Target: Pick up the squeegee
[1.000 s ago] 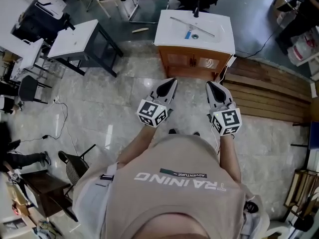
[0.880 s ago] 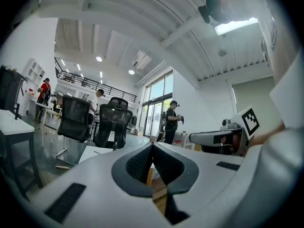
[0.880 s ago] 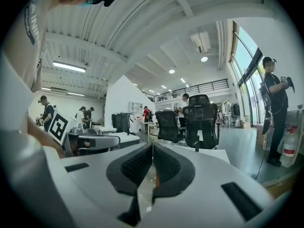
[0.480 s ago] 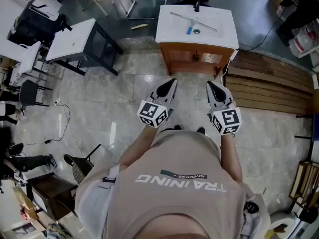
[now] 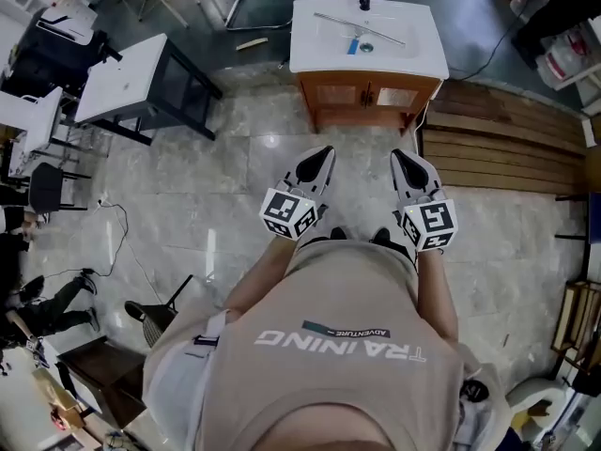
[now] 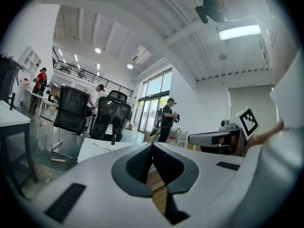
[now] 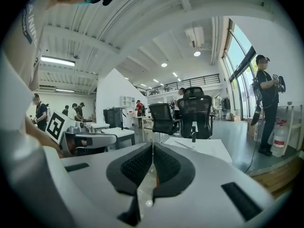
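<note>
squeegee (image 5: 359,30) on white sink top (image 5: 315,56)

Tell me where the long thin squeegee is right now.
Head view, top centre: the long thin squeegee lies diagonally across the white basin top of the wooden cabinet, beside the drain.

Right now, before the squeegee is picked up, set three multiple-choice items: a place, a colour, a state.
1. Where does the squeegee lie? A on the white sink top; B on the floor; C on a chair.
2. What colour is the cabinet under the sink? A black; B orange-brown wood; C blue.
3. How do the left tool and right tool stand? A both shut, empty; B both wide open; C one shut on the squeegee.
Key: A, it lies across the basin; B, its wooden doors show; A, each tool's pads meet with nothing between.
</note>
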